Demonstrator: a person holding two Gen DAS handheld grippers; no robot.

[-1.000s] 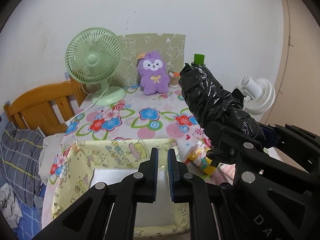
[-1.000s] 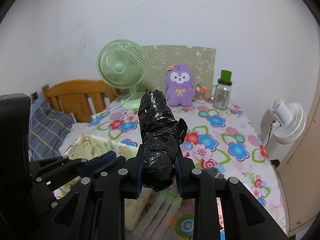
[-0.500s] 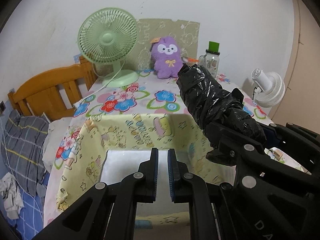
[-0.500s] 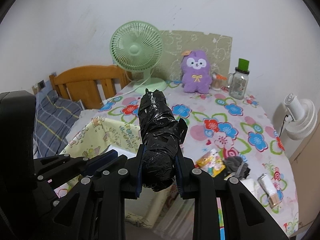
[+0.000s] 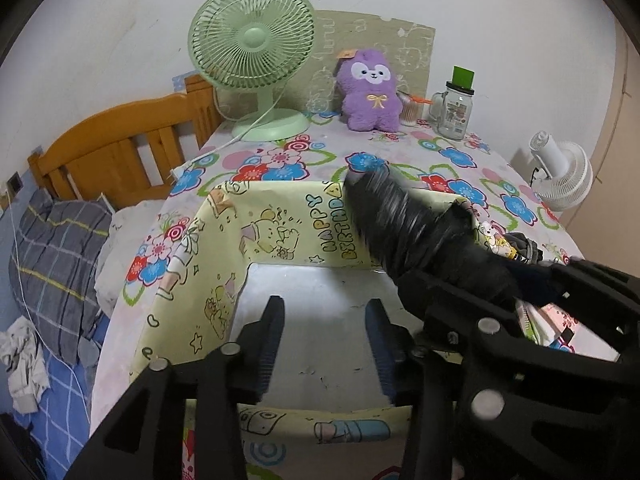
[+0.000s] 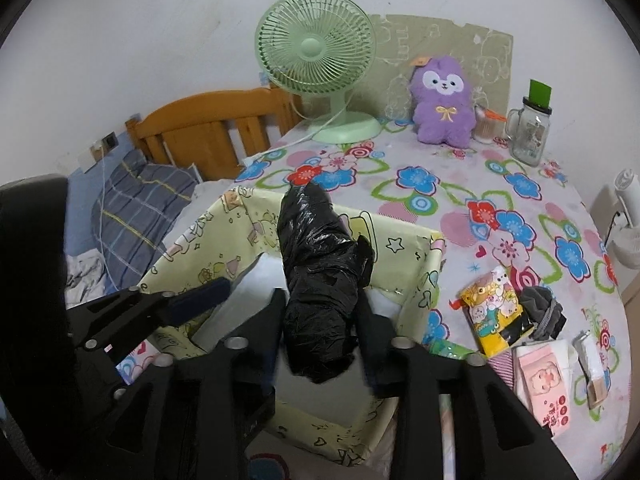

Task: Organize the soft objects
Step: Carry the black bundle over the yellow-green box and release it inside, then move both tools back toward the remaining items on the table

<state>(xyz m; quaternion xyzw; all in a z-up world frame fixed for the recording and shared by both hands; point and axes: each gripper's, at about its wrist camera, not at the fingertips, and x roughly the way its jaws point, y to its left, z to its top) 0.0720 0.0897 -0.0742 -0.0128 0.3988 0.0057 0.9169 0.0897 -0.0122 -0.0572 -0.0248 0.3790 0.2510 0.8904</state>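
Observation:
A black plastic-wrapped bundle (image 6: 320, 280) stands between the fingers of my right gripper (image 6: 322, 300). Those jaws are opening and the pads no longer squeeze it. In the left wrist view the bundle (image 5: 400, 220) is blurred and leans over the box's right wall. The box (image 5: 280, 216), wrapped in yellow cartoon paper, has a white inside (image 6: 256, 276). My left gripper (image 5: 325, 308) hangs over that white floor, its jaws opening with nothing between them. A purple plush toy (image 6: 442, 108) sits at the back of the table.
A green fan (image 6: 316, 52) and a glass jar (image 6: 528, 136) stand at the back. Right of the box lie a yellow snack packet (image 6: 494, 312), a grey cloth lump (image 6: 544, 312) and a pink packet (image 6: 548, 388). A wooden bed end (image 5: 112, 148) is on the left.
Both grippers came forward and down over the yellow box. The left jaws went from shut to open. The right jaws widened around the black bundle.

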